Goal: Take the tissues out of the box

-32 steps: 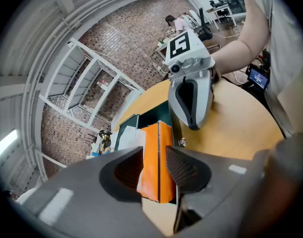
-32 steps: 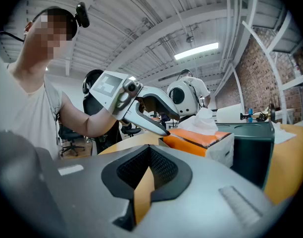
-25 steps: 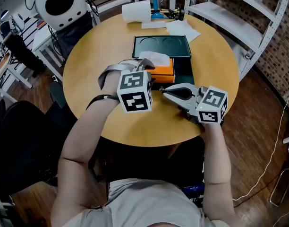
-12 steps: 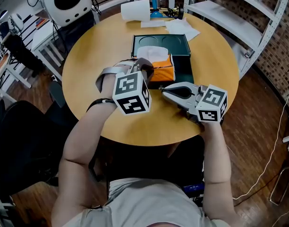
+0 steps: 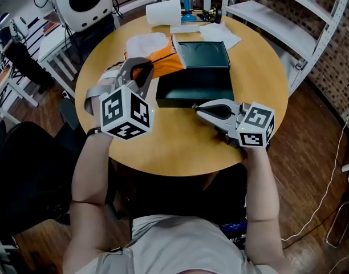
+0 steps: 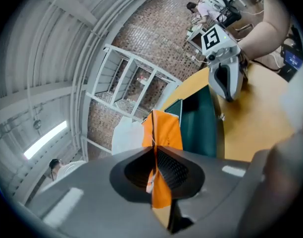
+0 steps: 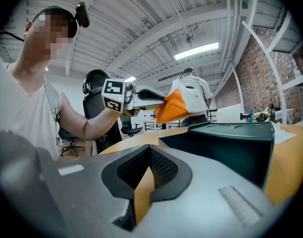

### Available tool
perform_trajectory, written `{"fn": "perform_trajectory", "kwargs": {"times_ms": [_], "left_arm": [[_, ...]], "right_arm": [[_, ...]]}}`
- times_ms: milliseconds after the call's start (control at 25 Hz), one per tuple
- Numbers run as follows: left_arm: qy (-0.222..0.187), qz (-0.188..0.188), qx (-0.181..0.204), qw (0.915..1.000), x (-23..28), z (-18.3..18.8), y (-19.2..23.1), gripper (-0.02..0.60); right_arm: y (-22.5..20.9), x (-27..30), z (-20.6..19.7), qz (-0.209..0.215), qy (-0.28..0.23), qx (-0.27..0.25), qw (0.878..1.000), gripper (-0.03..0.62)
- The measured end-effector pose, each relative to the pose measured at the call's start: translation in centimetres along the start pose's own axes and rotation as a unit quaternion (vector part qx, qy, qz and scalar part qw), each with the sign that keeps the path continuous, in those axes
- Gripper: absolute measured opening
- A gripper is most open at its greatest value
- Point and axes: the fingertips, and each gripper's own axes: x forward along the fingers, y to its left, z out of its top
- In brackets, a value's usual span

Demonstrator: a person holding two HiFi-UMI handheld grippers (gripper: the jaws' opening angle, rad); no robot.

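Note:
My left gripper (image 5: 142,67) is shut on an orange tissue pack (image 5: 164,63), held in the air left of the dark green box (image 5: 195,87). A white tissue (image 5: 145,43) sticks out of the pack's far end. The box's lid (image 5: 202,55) lies open behind it. In the left gripper view the orange pack (image 6: 164,132) is pinched between my jaws. My right gripper (image 5: 195,109) rests shut on the table at the box's near right corner, holding nothing. From the right gripper view I see the left gripper (image 7: 160,100) with the pack (image 7: 172,106) beyond the box (image 7: 227,144).
The round wooden table (image 5: 163,147) carries a paper roll (image 5: 165,13) and loose white sheets (image 5: 221,35) at its far edge. A white metal shelf rack (image 5: 288,21) stands to the right, a white round appliance (image 5: 77,1) at the far left.
My left gripper closed on the orange pack inside the box, then lifted it out and carried it up and to the left. The right gripper has stayed put.

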Motion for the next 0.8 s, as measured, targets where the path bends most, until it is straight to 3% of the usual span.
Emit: {"fn": "perform_trajectory", "kwargs": {"times_ms": [160,320,480,800], "left_arm": [[0.075,0.010,-0.025,0.9968,0.3,-6.6,1.2,0.028],[0.132,-0.008,-0.035,0.9907,1.7,-11.8,0.0,0.028],[0.151,-0.039,-0.034,0.9872,3.3,-14.0,-2.4,0.028],[0.161,-0.079,0.012,0.9836,4.0,-14.8,-5.6,0.061]], "right_arm": [[0.1,0.0,-0.1,0.000,0.000,0.000,1.000,0.002],[0.1,0.0,-0.1,0.001,0.000,-0.001,1.000,0.002],[0.0,0.1,0.0,0.000,0.000,-0.001,1.000,0.002],[0.1,0.1,0.0,0.000,0.000,-0.001,1.000,0.002]]}}
